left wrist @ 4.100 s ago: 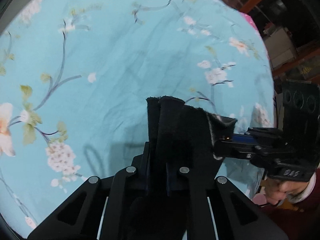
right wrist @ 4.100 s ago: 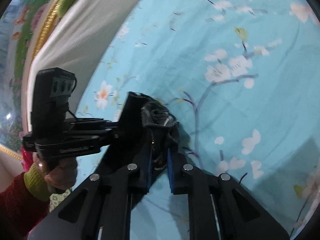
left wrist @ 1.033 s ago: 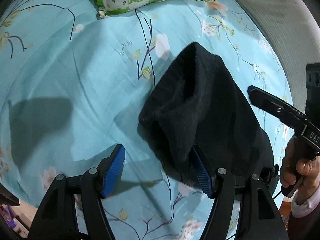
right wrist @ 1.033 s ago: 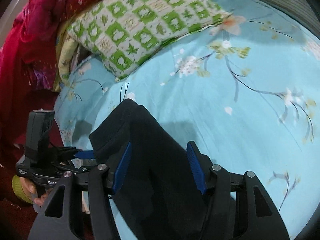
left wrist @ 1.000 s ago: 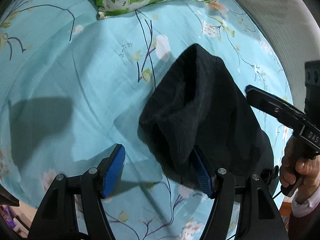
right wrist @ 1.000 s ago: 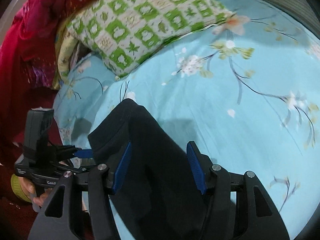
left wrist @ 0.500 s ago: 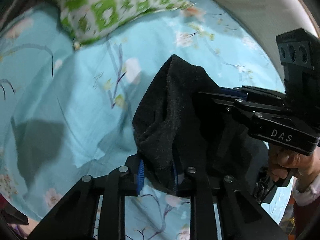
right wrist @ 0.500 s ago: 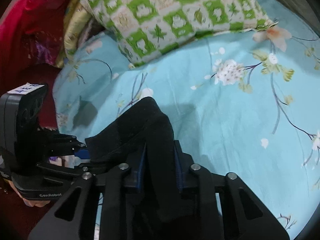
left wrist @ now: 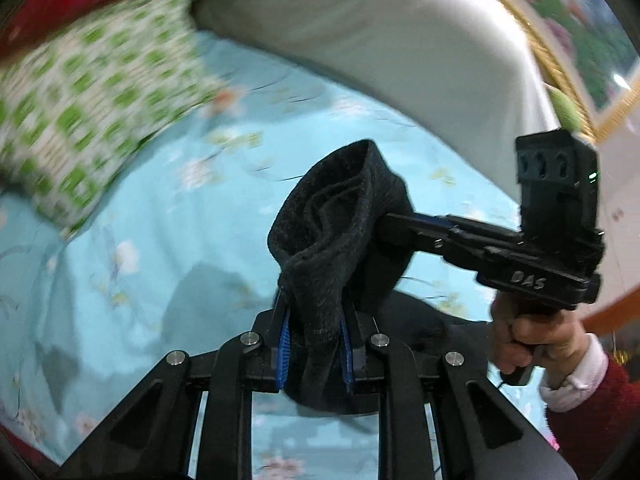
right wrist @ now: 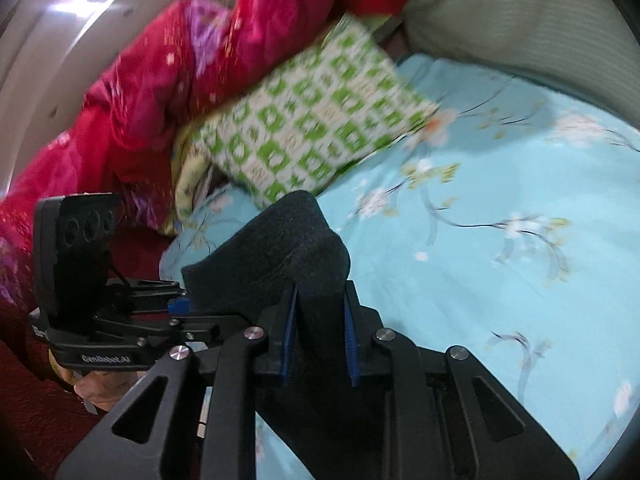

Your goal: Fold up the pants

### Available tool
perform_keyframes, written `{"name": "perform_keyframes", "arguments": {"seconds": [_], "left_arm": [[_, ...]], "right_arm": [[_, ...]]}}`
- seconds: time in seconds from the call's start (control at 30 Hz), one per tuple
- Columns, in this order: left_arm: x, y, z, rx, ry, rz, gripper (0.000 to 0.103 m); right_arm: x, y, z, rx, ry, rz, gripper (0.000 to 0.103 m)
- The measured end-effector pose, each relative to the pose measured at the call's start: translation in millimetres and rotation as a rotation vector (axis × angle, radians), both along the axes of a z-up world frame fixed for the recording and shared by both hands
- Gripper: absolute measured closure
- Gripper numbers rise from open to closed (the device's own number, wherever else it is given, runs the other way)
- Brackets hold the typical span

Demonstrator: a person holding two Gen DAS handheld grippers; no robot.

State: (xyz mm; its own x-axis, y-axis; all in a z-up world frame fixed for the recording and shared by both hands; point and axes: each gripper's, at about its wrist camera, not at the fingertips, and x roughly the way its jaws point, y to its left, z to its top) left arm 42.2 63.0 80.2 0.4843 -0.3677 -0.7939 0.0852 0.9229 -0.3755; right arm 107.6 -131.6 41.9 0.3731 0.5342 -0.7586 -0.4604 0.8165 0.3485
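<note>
- left wrist view, far left of the left tongs: a green-and-white checked pillow [left wrist: 92, 120], blurred, lies on the pale blue flowered bedsheet [left wrist: 168, 216].
- left tongs [left wrist: 314, 346]: clenched on the black pants [left wrist: 340, 224], a thick wad of dark knit squeezed between the blue pads, rising ahead of the tips and held up off the sheet.
- right of the left tongs: the right tongs [left wrist: 396, 226] come in from the side, tips buried in the same bunch of cloth; a hand in a red sleeve with a white cuff holds the handle.
- behind both, a grey-white cushion [left wrist: 400, 40].
- right wrist view, far left of the right tongs: a red quilt [right wrist: 132, 92], and the left tongs [right wrist: 182, 304] pinching the near edge of the pants [right wrist: 280, 256].
- right tongs [right wrist: 318, 344]: clamped on a fold of the pants between the blue pads.
- ahead of them the checked pillow [right wrist: 312, 120]; to their right the open bedsheet [right wrist: 500, 264].
</note>
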Motion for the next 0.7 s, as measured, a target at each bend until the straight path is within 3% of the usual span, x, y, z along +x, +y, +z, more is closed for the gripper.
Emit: {"name": "perform_keyframes", "arguments": {"seconds": [0.27, 0.4, 0.7], "left_arm": [[-8.5, -99.4, 21.0, 0.003, -0.064, -0.255, 0.084], [-17.4, -146.6, 14.8, 0.03, -0.065, -0.363, 0.084], [-28.1, -213.7, -13.8, 0.08, -0.025, -0.504, 0.083]], "right_arm": [[-63.0, -77.9, 31.6, 0.042, -0.092, -0.174, 0.083], [-94.3, -109.0, 29.0, 0.055, -0.107, -0.267, 0.083], [-145.9, -170.3, 11.6, 0.069, -0.102, -0.414, 0.084]]}}
